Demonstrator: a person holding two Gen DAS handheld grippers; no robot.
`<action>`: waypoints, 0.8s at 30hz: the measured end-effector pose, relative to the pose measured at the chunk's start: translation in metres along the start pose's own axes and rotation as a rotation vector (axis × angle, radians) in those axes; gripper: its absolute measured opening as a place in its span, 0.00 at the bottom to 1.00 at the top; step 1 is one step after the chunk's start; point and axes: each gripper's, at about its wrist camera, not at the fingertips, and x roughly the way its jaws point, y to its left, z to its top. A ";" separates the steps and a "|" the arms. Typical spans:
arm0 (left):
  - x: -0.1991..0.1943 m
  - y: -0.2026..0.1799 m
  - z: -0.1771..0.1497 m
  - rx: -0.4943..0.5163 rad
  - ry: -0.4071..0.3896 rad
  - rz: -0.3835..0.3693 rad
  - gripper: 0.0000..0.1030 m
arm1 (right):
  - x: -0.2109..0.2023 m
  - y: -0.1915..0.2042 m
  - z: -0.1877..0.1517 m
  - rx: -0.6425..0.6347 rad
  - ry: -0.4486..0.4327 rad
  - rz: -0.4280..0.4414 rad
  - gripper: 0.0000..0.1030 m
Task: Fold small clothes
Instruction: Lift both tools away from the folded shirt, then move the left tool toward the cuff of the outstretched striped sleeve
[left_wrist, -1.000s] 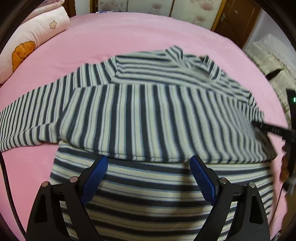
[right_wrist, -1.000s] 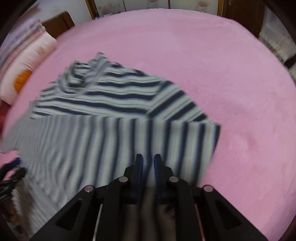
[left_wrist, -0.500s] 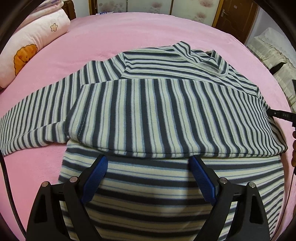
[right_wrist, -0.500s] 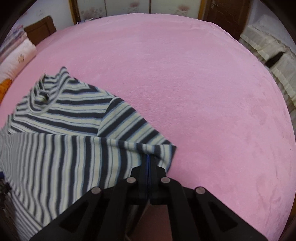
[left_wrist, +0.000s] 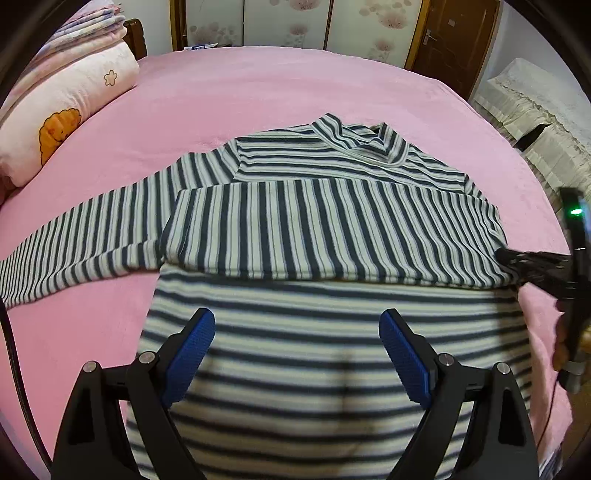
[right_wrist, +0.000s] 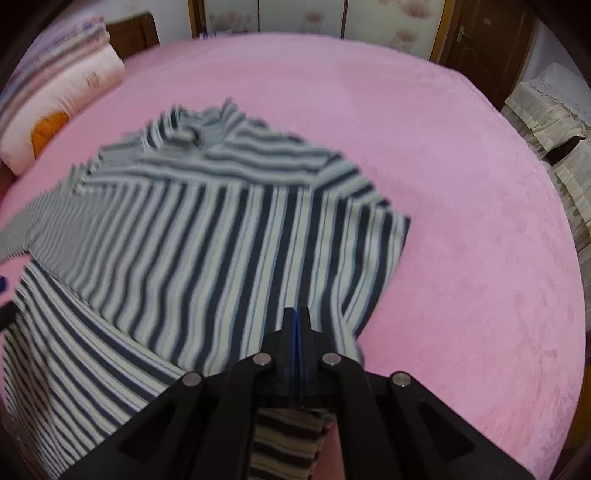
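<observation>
A navy-and-cream striped long-sleeve shirt (left_wrist: 332, 229) lies on the pink bed, collar at the far side. Its right sleeve is folded across the chest; the left sleeve (left_wrist: 74, 236) stretches out to the left. My left gripper (left_wrist: 297, 332) is open and empty, hovering over the shirt's lower body. My right gripper (right_wrist: 297, 321) has its jaws closed together over the folded sleeve's right edge; whether cloth is between them is unclear. It also shows in the left wrist view (left_wrist: 517, 258) at the shirt's right edge. The shirt fills the right wrist view (right_wrist: 221, 236), blurred.
The pink bedspread (left_wrist: 258, 92) surrounds the shirt. A pink pillow with an orange print (left_wrist: 66, 118) lies far left under folded quilts. A cream lace-covered seat (right_wrist: 554, 122) stands to the right. Wooden doors (left_wrist: 454, 33) are behind.
My right gripper has shut and swung back over the folded sleeve's right edge. The left view has pulled back a little; the shirt lies flatter and the fold is settled.
</observation>
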 end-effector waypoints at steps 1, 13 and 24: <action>-0.004 0.001 -0.002 -0.002 0.001 0.001 0.87 | 0.006 -0.001 -0.002 0.001 0.019 -0.029 0.00; -0.079 0.040 -0.013 -0.090 -0.095 -0.003 0.87 | -0.072 0.004 -0.031 0.080 -0.053 -0.022 0.03; -0.163 0.075 -0.020 -0.077 -0.210 0.015 0.87 | -0.178 0.073 -0.058 0.104 -0.180 0.099 0.19</action>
